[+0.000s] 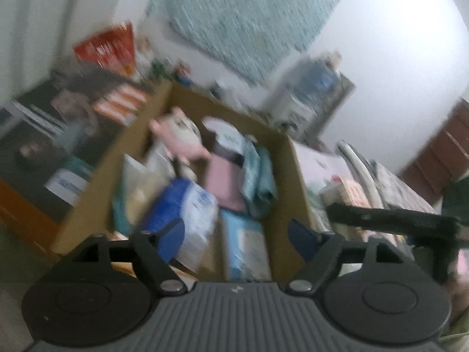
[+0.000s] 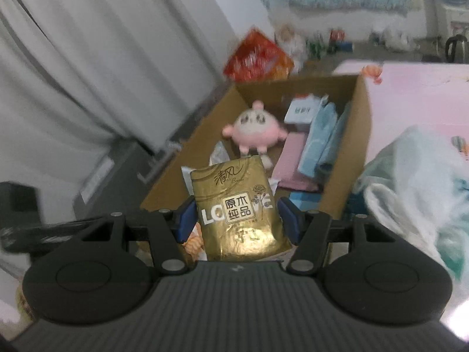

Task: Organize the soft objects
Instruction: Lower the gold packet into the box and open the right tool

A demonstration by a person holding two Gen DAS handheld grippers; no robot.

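Looks like this one's well underway: the cardboard box [image 2: 359, 135] is already filling up with soft stuff. In the right wrist view, the pink plush toy [image 2: 254, 130] is sitting toward the box's far left corner, a pale blue folded cloth [image 2: 319, 138] is leaning along the right wall, a pink flat pack [image 2: 288, 161] is lying in the middle beside it, and a small white-and-blue pack [image 2: 303, 108] is resting near the far wall.

The right gripper [image 2: 238, 220] is pinching a gold tissue pack [image 2: 237, 202] between its blue pads, hovering right over the near edge of the box, so I'd guess that one's going in next.

The left gripper [image 1: 236, 231] is hanging over the near end of the box with its fingers spread wide and nothing between them. A blue-and-white pack [image 1: 193, 214] is lying just below it, though it's all pretty blurry.

Still left, I think: a pale fluffy cloth [image 2: 410, 182] is lying outside the box's right wall.
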